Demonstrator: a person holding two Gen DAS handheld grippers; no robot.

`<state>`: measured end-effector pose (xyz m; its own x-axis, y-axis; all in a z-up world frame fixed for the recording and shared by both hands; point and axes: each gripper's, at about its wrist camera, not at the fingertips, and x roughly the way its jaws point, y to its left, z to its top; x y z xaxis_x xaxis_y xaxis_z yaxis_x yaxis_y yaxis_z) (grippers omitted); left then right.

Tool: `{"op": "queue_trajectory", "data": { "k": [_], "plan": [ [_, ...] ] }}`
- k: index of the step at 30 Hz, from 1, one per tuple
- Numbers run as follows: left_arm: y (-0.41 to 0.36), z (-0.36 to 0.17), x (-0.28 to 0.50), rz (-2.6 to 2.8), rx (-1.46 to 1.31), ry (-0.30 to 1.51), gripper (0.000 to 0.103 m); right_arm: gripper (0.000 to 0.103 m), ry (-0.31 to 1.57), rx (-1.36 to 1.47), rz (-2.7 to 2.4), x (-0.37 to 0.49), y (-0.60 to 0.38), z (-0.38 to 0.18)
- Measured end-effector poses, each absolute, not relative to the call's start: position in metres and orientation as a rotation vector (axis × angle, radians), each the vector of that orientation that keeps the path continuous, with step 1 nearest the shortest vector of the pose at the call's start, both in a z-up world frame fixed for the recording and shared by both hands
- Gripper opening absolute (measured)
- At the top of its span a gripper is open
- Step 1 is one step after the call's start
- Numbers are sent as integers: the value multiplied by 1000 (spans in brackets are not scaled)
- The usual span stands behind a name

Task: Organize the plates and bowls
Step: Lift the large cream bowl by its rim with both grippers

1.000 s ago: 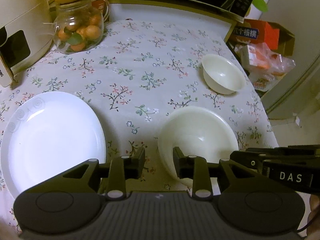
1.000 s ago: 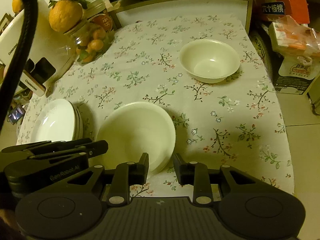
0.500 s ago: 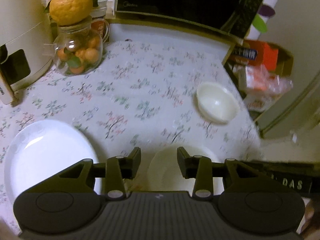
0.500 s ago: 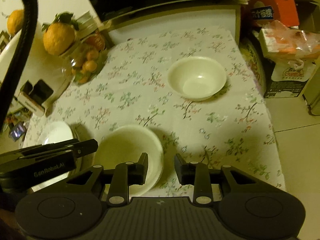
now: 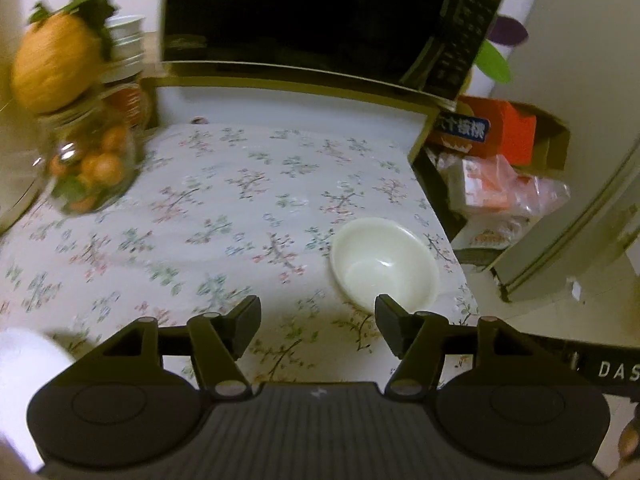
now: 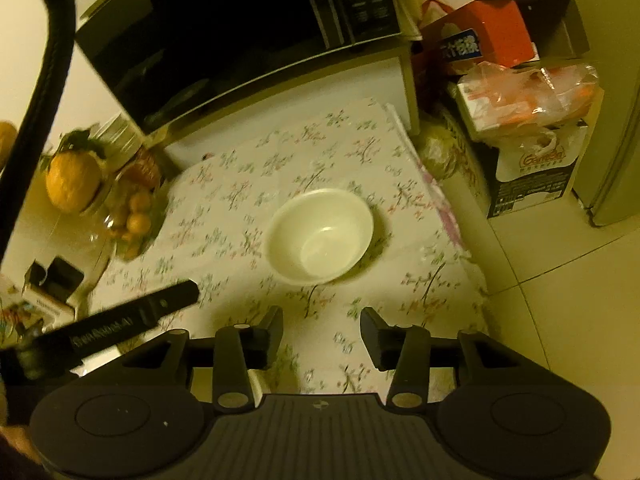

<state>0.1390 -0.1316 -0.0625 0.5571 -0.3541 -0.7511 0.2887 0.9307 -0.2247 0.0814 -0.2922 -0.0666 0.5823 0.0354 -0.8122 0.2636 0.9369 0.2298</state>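
**Both tools apart and empty over the flowered counter, one bowl ahead**

The left tool (image 5: 318,322) stood with its jaws fairly wide, having just been opening, and nothing lay between them but the flowered cloth of the counter (image 5: 224,216). Just past its right finger sat the small cream bowl (image 5: 385,262), upright and empty, near the counter's right edge. Low at the left of that tool, a blurred white patch (image 5: 28,360) showed at the frame's edge; what it was could not be told.

The right tool (image 6: 322,330) held its jaws moderately apart, also having just been opening, with only cloth between them. The same bowl (image 6: 320,236) stood straight ahead of it, a little beyond the fingertips and apart from them, nothing inside. The left tool's dark finger reached in from the left of this view.

Farther off to the left stood a glass jar (image 5: 90,168) filled with small orange fruits and a few green leaves, and a large yellow citrus (image 5: 56,68) rested on its mouth. Behind everything, a black microwave (image 5: 320,20) sat on a raised shelf. Beyond the counter's right edge were boxes and a plastic bag (image 6: 528,88) with orange packets.
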Motion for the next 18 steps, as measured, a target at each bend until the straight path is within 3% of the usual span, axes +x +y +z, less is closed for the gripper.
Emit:
{"op": "queue_trajectory", "data": {
  "k": [3, 18],
  "plan": [
    [-139, -64, 151, -387, -58, 899, 70, 45, 949, 363, -152, 89, -301, -69],
    [-152, -98, 195, -382, -107, 973, 64, 46, 1018, 544, -240, 134, -326, -107]
  ]
}}
